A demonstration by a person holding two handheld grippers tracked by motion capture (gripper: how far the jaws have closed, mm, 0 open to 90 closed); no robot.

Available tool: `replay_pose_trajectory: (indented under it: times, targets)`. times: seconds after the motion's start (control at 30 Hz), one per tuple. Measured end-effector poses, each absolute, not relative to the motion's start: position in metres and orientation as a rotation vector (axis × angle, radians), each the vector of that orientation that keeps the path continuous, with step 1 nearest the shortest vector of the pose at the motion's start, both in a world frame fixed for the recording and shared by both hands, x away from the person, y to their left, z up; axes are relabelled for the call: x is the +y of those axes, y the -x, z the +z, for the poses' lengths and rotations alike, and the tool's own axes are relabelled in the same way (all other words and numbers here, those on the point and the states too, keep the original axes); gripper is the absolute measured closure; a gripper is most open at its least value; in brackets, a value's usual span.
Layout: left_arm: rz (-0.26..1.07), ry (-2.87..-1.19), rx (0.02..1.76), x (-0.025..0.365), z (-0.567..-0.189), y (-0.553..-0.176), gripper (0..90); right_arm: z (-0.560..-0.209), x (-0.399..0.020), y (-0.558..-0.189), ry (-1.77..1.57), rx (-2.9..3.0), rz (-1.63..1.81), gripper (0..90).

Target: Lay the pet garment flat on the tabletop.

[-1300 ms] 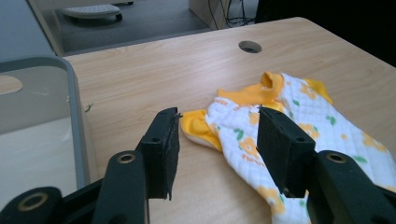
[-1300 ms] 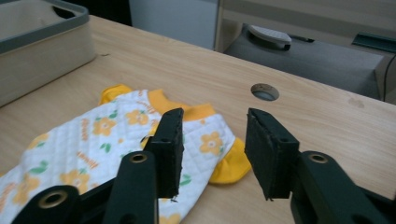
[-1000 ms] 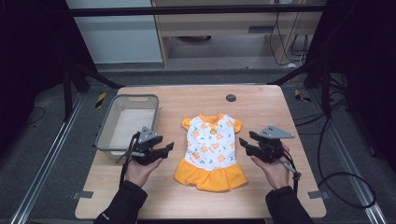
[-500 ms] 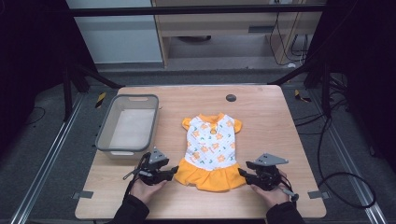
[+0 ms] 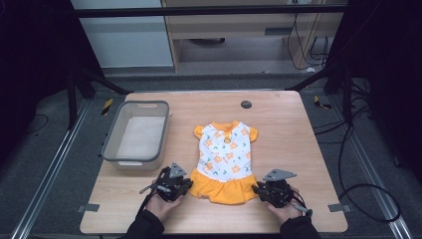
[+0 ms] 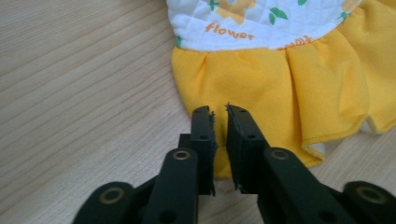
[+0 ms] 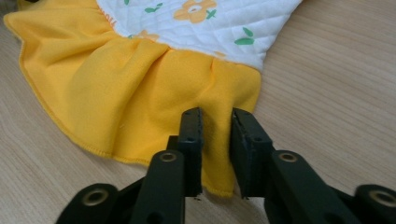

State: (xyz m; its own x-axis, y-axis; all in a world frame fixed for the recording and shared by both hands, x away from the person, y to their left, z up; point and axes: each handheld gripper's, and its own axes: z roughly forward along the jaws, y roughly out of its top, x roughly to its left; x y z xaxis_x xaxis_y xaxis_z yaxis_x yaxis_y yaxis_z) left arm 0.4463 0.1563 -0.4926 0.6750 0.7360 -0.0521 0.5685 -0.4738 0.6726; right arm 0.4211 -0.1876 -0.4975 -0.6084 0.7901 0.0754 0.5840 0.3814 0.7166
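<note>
A small dress (image 5: 226,154) with a white flowered top and an orange-yellow skirt lies flat on the wooden table (image 5: 288,129). My left gripper (image 5: 188,184) sits at the skirt's left lower corner. In the left gripper view its jaws (image 6: 220,112) have just been closing and pinch the yellow skirt (image 6: 280,79) in a narrow gap. My right gripper (image 5: 256,189) rests at the skirt's right lower corner. Its jaws (image 7: 215,114) have also just been closing, and a fold of the skirt (image 7: 140,79) is squeezed between them.
A grey plastic bin (image 5: 112,134) stands on the table's left side, just behind the left gripper. A small dark round disc (image 5: 246,104) sits near the far edge. Bare wood lies to the right of the dress.
Both hands came down and back toward the near edge, from beside the dress's middle to the skirt's lower corners. Both pairs of jaws closed onto the skirt fabric.
</note>
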Motion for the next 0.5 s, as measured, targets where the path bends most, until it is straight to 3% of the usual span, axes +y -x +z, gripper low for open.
replay_pose_trajectory:
  times: [0.13, 0.5]
  targets:
    - [0.332, -2.223, 1.01, 0.154, -0.491, -0.445, 87.6, -0.496, -0.186, -0.421, -1.225, 2.389, 1.054, 84.6]
    - [0.253, -2.247, 0.985, 0.161, -0.487, -0.421, 87.7, -0.492, -0.203, -0.41, -1.222, 2.428, 1.078, 83.0]
